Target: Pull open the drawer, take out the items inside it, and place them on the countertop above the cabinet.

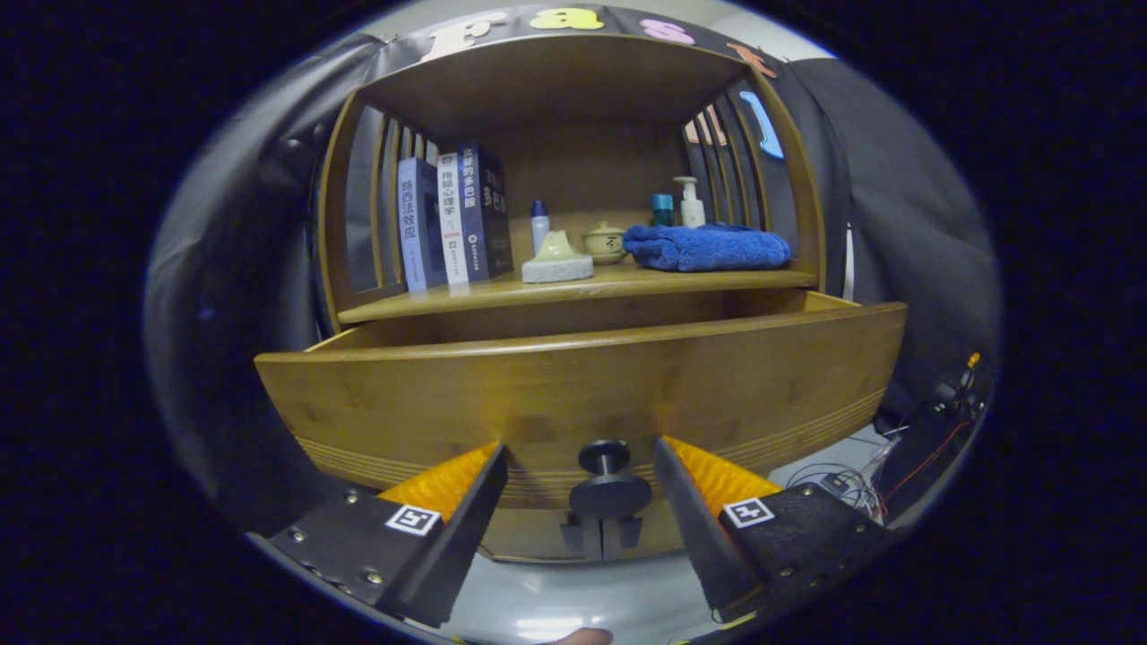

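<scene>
From my remote seat I see the gripper (pixel 581 457) spread wide, its two fingers standing apart on either side of the drawer knob (pixel 604 459) and touching nothing. The knob sits in the gap between them, slightly nearer the right finger, on the front panel of the drawer (pixel 573 385). That drawer is pulled out from the cabinet (pixel 573 81), its front leaning toward me, and I cannot see down into it from this low angle, so whatever lies inside is hidden from me.

Above the drawer is the counter (pixel 466 300), a wooden surface enclosed by slatted side walls and a top board. Reading along it from the left: three books (pixel 452 219) stand upright against the left slats, pressed together. Just beside them, further back, is a small bottle with a blue cap (pixel 539 224). In front of that bottle, near the counter's front edge, rests a pale green block with a raised hump (pixel 557 260). Next comes a small lidded ceramic pot (pixel 605 242), set a little behind the block. Right of the pot lies a folded blue towel (pixel 708 246), reaching almost to the right slats. Behind the towel stand a teal container (pixel 662 209) and a white pump bottle (pixel 690 202), close together.

Low on the right, beyond the cabinet, loose cables (pixel 851 479) trail across the floor.
</scene>
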The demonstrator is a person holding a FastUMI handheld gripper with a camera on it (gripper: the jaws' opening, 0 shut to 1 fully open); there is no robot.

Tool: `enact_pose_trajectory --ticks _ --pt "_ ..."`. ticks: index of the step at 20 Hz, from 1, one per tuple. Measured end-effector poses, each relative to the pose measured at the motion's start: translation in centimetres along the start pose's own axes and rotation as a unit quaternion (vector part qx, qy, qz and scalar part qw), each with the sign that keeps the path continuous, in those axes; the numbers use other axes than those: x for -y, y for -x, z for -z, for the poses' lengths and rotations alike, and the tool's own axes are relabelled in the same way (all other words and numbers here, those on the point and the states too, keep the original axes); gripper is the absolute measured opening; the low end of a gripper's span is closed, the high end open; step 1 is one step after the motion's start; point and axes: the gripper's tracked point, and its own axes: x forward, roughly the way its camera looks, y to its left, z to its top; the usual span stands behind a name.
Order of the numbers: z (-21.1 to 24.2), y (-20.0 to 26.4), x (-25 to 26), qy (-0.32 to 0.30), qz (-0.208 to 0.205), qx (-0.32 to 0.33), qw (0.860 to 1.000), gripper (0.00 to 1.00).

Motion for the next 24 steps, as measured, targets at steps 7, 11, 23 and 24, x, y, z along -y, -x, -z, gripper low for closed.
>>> enact_pose_trajectory --ticks 7,11,23,24 --pt "-0.7 -3.6 -0.4 -0.023 -0.008 -0.014 1.0 0.99" --pt "0.5 -3.9 -0.2 0.012 -0.005 -0.02 1.0 0.99" --pt "-0.2 -7.8 -0.7 -0.006 -0.007 -0.015 1.0 0.99" --pt "-0.3 -7.8 -0.6 -0.003 -0.007 -0.016 1.0 0.99"
